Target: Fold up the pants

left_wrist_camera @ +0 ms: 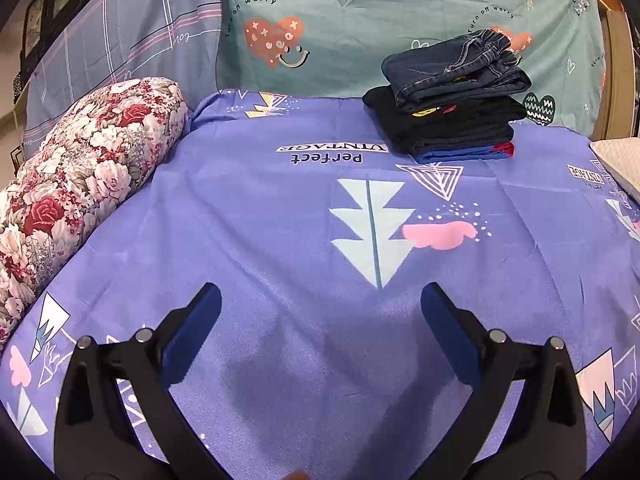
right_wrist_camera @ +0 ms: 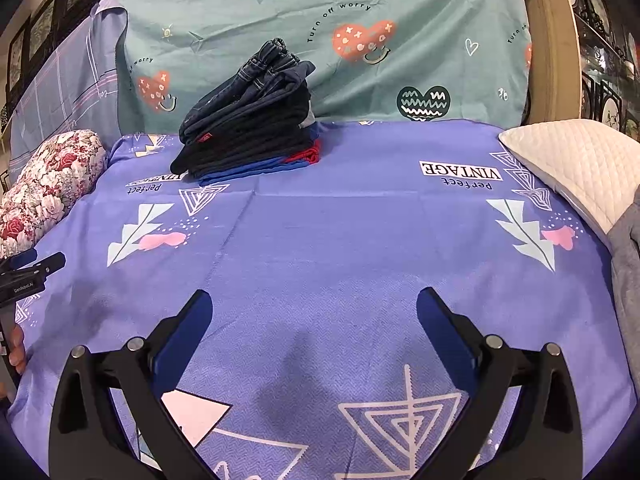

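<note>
Hovering wide open and empty, both hand-held grippers [left_wrist_camera: 320,312] [right_wrist_camera: 314,316], folded pants stack [left_wrist_camera: 450,100] beyond, floral bolster [left_wrist_camera: 80,168] left

Left gripper [left_wrist_camera: 320,308]: jaws spread wide, nothing between them; blue pads [left_wrist_camera: 192,336] face inward on black fingers.
Right gripper [right_wrist_camera: 314,312]: jaws spread wide, empty; blue pads [right_wrist_camera: 182,340] face inward.
Relative position: left gripper's tip shows at the far left edge of the right wrist view.
Hand [right_wrist_camera: 17,350]: fingers partly visible beneath the left gripper's body.
</note>
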The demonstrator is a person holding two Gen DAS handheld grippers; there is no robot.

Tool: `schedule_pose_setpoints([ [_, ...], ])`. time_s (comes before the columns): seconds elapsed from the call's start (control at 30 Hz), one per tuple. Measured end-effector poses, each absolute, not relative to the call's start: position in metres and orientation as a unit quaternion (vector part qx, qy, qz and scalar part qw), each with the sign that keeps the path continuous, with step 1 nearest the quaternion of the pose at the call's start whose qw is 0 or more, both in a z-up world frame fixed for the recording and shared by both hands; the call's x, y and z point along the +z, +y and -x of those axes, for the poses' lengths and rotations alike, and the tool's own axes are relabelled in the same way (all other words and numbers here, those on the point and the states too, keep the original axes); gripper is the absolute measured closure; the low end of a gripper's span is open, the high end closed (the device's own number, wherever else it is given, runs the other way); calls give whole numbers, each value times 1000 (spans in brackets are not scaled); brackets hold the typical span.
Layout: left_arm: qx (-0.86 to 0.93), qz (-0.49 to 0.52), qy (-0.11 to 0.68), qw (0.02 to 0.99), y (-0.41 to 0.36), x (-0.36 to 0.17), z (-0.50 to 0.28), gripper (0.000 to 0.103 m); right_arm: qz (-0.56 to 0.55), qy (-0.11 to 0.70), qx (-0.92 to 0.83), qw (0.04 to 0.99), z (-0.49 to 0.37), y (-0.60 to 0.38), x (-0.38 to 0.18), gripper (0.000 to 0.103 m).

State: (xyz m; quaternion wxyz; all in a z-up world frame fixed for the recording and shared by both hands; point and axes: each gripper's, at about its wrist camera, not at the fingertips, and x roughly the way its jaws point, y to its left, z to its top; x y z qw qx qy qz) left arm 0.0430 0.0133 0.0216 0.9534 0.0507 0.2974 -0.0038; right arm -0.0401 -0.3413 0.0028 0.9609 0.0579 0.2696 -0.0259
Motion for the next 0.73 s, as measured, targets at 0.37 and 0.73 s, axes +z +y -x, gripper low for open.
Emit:
schedule_pose_setpoints([
  [0.37, -15, -42, 297, 954, 16, 22, -43, 2, -61, 272, -27, 960, 40, -343, 2, 1],
  [0.73, -9, -51, 304, 951, 13, 19, -45, 2, -64, 276, -28, 959, 38, -344, 1, 1],
])
